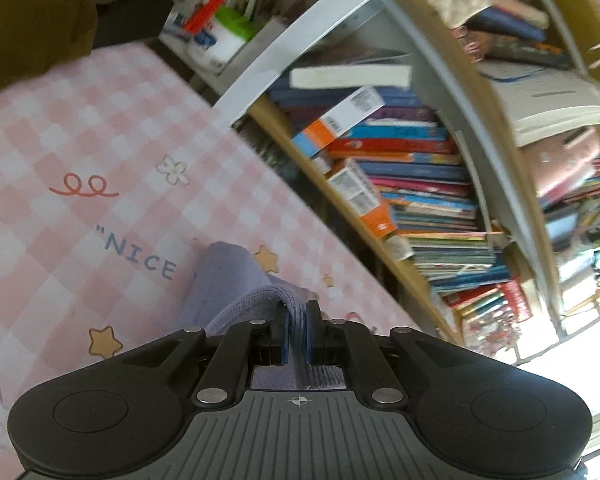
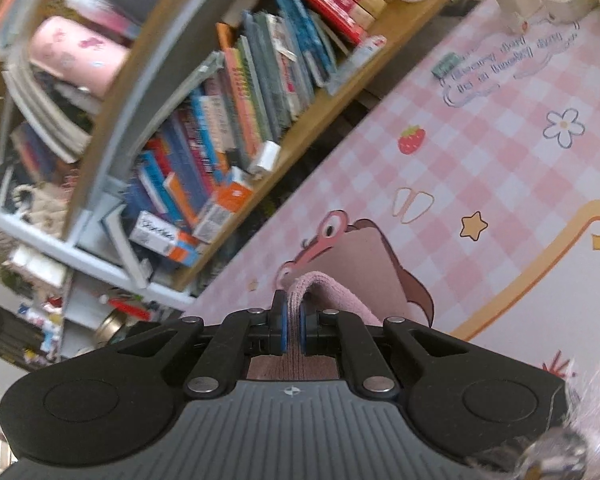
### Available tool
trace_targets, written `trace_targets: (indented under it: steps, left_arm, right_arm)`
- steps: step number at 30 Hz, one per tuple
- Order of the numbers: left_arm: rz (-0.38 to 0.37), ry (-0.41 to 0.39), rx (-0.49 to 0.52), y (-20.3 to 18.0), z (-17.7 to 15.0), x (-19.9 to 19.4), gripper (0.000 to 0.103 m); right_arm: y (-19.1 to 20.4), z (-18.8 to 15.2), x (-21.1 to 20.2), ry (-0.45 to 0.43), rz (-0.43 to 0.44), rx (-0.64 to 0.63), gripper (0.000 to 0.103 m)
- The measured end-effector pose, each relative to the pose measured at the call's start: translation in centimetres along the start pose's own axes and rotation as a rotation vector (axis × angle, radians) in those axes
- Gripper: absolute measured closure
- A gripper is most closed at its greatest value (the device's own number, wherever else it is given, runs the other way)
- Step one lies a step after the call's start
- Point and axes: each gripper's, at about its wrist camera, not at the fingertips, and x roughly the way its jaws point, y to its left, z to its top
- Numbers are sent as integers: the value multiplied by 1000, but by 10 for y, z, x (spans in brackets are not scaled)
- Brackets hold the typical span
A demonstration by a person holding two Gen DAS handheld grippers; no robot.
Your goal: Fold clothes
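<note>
Bookshelf (image 1: 400,184) fills the background in both views, packed w/ books, running along the far edge of the surface (image 1: 80,132), which wears a pink checked mat w/ cartoon prints.

Garment: in the left view it reads lavender (image 1: 236,280), in the right view pink (image 2: 332,296). Can't tell if that's one item w/ two colours or two items. Either way it's knit, ribbed at the pinched edge, soft and limp; it droops from each grip toward the mat, so it's lifted off the surface at those points.

Left gripper (image 1: 296,328): fingers closed on a ribbed lavender hem, cloth sandwiched between the blue pads. Right gripper (image 2: 294,324): fingers closed on a pink ribbed edge, same way.

Handling, my read: light, no stiffness, will sag and bunch btwn grips. Ribbed hem is thicker, gives the pads decent bite; prob not slippery. Best hold is on hem/corners as now, keeping tension across so the fold line lays straight. Not fragile.
</note>
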Motion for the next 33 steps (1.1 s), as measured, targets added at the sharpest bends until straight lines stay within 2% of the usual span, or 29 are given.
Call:
trace_targets:
  steps: [5,7,8,9,10,11,13,16,19,21,23,26,28,29,30,31,32,33]
  left_arm:
    - [43,37,12,6,8,23,95]
    - [63,54,14,8,9,29,91]
    - [73,64,12,10,9,32,86]
    - [79,70,2,11,10,34,81]
    - [82,74,-17,13,11,34,66]
    - [83,71,-38,14,12,33,43]
    - [82,22,-49,15,14,23,25]
    - [113,-31,47,8,14,13,24]
    - [183,-28,236,-4,10,15,26]
    - [238,-14,365,-12,6,23,28]
    - [266,5,459,-19,5,33,36]
    - [267,24,557,-31,6,50,36]
    - [260,43,600,-38,7,64,38]
    - [258,60,612,-39,7,71,58]
    - [257,76,623,-40,7,78,73]
    - [250,79,619,-40,8,81,91]
    - [237,66,597,-39,11,79,99]
    - [224,53,575,-38,14,77,99]
  right_arm:
    - [-2,5,21,-13,-37,-2,97]
    - [-2,7,24,-27,-48,-14,94]
    - [-1,7,26,-34,-54,-20,88]
    - [-1,8,28,-41,-59,-26,71]
    - [-1,9,30,-48,-65,-32,59]
    - [-1,9,32,-55,-71,-37,47]
    - [0,11,36,-69,-82,-49,47]
    - [8,11,33,-77,-115,-144,47]
    - [24,6,39,-76,-190,-336,48]
    - [34,0,49,-67,-246,-493,52]
    - [40,-5,62,-47,-289,-626,55]
    - [46,-11,85,-4,-333,-777,60]
    - [47,-12,98,19,-350,-811,64]
    - [46,-11,105,32,-358,-816,68]
    - [45,-11,110,44,-360,-813,74]
    - [43,-9,114,60,-353,-801,93]
    - [41,-6,116,67,-344,-776,98]
    - [40,-4,113,52,-337,-752,98]
